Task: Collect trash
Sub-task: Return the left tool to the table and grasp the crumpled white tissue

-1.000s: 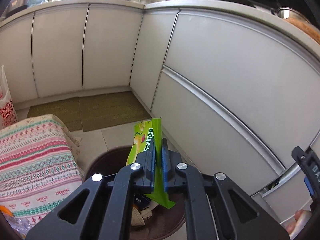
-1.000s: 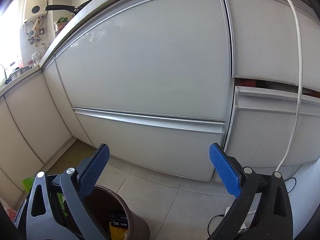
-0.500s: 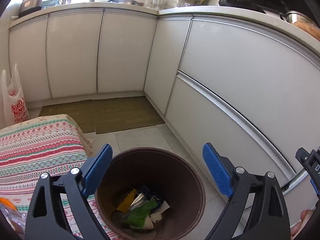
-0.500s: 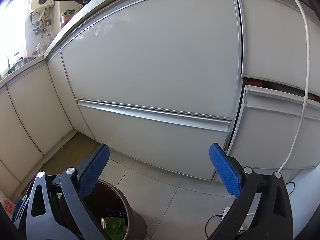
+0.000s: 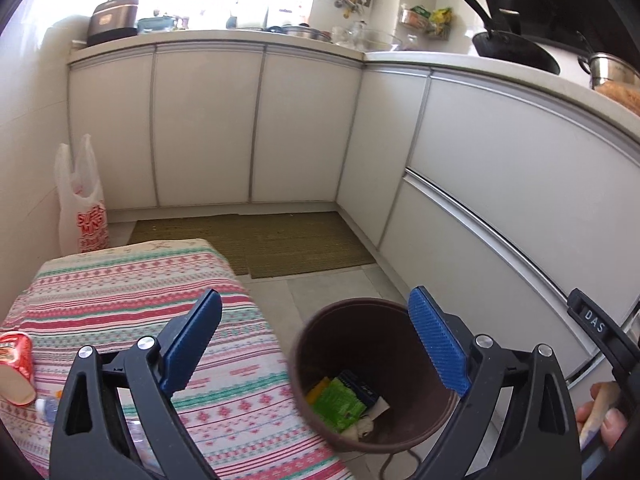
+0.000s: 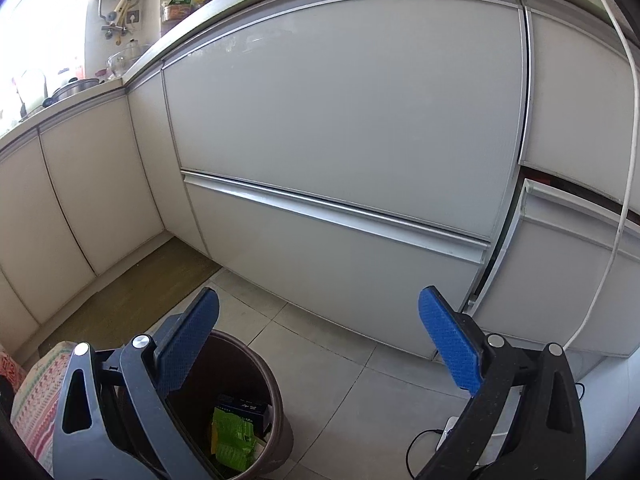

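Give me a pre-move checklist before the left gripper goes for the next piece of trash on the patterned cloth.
1. Green snack wrapper lies inside the round brown bin: ok.
2. Left gripper jaws, just opened, stand wide with nothing between them: ok.
3. Right gripper open and empty: ok.
4. Next target, the red paper cup, in view on the striped patterned cloth: ok.
5. Clear plastic bottle beside the cup, graspable: cannot tell, mostly hidden.
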{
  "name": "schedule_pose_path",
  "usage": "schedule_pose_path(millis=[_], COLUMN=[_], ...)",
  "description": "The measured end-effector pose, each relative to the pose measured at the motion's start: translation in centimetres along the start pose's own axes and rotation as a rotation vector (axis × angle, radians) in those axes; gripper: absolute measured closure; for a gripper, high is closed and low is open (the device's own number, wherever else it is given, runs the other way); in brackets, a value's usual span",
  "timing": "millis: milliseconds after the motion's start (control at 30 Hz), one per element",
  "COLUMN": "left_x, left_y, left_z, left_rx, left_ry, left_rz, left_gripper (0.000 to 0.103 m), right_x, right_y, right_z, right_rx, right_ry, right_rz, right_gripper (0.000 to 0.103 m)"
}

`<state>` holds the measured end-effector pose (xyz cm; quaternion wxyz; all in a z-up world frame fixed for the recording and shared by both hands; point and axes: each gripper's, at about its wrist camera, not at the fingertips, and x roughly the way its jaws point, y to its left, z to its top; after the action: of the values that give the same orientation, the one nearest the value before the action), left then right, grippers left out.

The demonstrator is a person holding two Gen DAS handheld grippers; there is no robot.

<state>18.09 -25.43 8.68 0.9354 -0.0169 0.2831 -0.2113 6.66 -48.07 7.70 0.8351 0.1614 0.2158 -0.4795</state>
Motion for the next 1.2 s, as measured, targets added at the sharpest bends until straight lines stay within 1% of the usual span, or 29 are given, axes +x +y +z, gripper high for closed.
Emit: schedule_pose_path(millis=[100,200,333,400,467,600,667,733,867,933,1000,1100,1200], left_x=[-1.9,-3.4,-4.7,-5.5,-5.8,-6.0,-6.2,-6.3,-6.1,-5.7,-5.1,-3.8,-2.3], left_y=[2.8,6.1,11.0,14.1,16.7,20.9,22.6,24.0,26.0,26.2,25.7,24.3,23.3], left_z=[-0.3,-0.8,-1.6,-2.3,-3.2,-5.8,-7.4,-8.8,-11.3,-12.2,-13.0,-13.6,-14.3], left_rx=[-0.023,-0.055,-0.123,-0.176,-0.208,-0.213,-0.215,-0.234,-0.294,-0.291,-0.253,-0.181,-0.143], left_ry=[-0.003,0.02,0.088,0.138,0.22,0.399,0.448,0.48,0.524,0.544,0.558,0.587,0.603], left_rz=[0.034,0.076,0.132,0.145,0.149,0.173,0.196,0.222,0.228,0.218,0.197,0.192,0.192], left_gripper=[0.01,0.01,0.01,0.01,0.01,0.01,0.01,0.01,0.01,0.01,0.01,0.011,0.018], right_x=[-1.4,-3.0,-5.3,-6.1,-6.8,-8.1,-8.4,-8.4,-8.4,-8.4,-8.3,-8.3,-8.3], right_y=[1.4,3.1,5.7,6.8,8.0,10.4,11.2,11.8,12.9,13.2,13.6,14.0,14.3], right_z=[-0.4,-1.1,-2.8,-3.8,-4.6,-6.1,-6.5,-6.9,-7.6,-7.8,-8.0,-8.4,-8.6], right_rx=[-0.029,-0.067,-0.135,-0.166,-0.209,-0.324,-0.356,-0.374,-0.412,-0.425,-0.437,-0.453,-0.464], right_ry=[-0.006,-0.011,-0.011,-0.003,0.005,-0.016,-0.017,0.001,0.022,0.027,0.037,0.047,0.046], right_rz=[0.041,0.09,0.165,0.195,0.229,0.278,0.293,0.308,0.317,0.318,0.322,0.327,0.328], right_gripper=[0.007,0.007,0.007,0.007,0.007,0.007,0.007,0.007,0.007,0.007,0.007,0.007,0.007])
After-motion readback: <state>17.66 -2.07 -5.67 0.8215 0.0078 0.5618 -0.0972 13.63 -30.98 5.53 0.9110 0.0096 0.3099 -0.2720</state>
